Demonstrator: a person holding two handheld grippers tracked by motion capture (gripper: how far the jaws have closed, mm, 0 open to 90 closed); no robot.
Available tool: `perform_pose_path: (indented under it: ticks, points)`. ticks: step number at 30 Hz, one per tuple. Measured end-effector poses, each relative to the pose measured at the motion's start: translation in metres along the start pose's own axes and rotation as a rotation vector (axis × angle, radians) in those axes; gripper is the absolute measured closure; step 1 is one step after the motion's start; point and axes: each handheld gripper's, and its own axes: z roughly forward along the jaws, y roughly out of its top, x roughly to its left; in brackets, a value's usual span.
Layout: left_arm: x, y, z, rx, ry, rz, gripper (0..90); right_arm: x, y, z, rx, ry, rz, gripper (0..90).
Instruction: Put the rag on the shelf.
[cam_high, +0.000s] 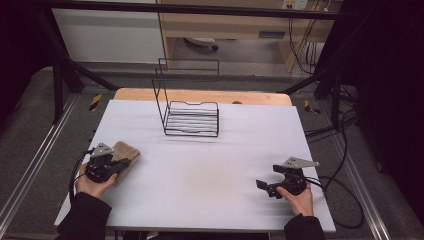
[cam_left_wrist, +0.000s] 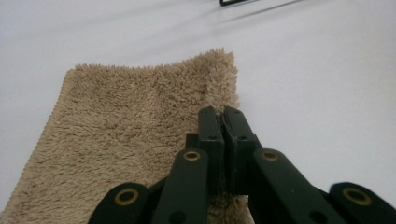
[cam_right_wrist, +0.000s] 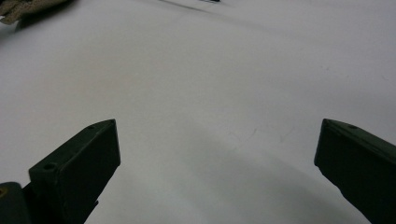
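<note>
the high view takes in the whole white table (cam_high: 210, 175), with the beige towel (cam_high: 126, 154) near its left edge under the left gripper (cam_high: 119, 165) and the right gripper (cam_high: 264, 187) well apart at the right; the left gripper view shows up close that its jaws are pinched together on the towel's (cam_left_wrist: 130, 135) right edge, fluffy pile touching both pads. the right gripper view shows its jaws spread wide over bare table (cam_right_wrist: 210, 93), holding nothing; the black wire rack (cam_high: 191, 117) at the back of the table has nothing in it.
</note>
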Motion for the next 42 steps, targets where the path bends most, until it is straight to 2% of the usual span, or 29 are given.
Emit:
perform_pose_path:
  ticks: [6, 12, 19, 28, 32, 42]
  points:
    - [-0.011, 0.004, -0.002, -0.012, -0.028, 0.004, 86.7, 0.000, 0.000, 0.001, 0.005, 0.000, 0.001, 0.8]
    - [-0.026, 0.007, 0.001, -0.010, -0.064, -0.006, 86.7, 0.000, 0.000, 0.000, 0.004, -0.002, -0.004, 0.8]
    - [-0.045, 0.011, 0.004, -0.011, -0.087, -0.006, 86.7, 0.000, 0.000, 0.000, 0.002, -0.003, -0.003, 0.8]
    - [-0.063, 0.016, 0.012, -0.012, -0.094, 0.021, 86.6, 0.001, 0.000, 0.000, 0.003, -0.002, 0.000, 0.8]
    - [-0.072, 0.020, 0.016, -0.015, -0.104, 0.009, 86.5, 0.001, 0.000, 0.001, 0.000, -0.005, 0.002, 0.8]
    - [-0.104, 0.025, 0.028, 0.005, -0.117, 0.040, 86.4, 0.001, 0.000, 0.001, 0.002, -0.007, -0.002, 0.8]
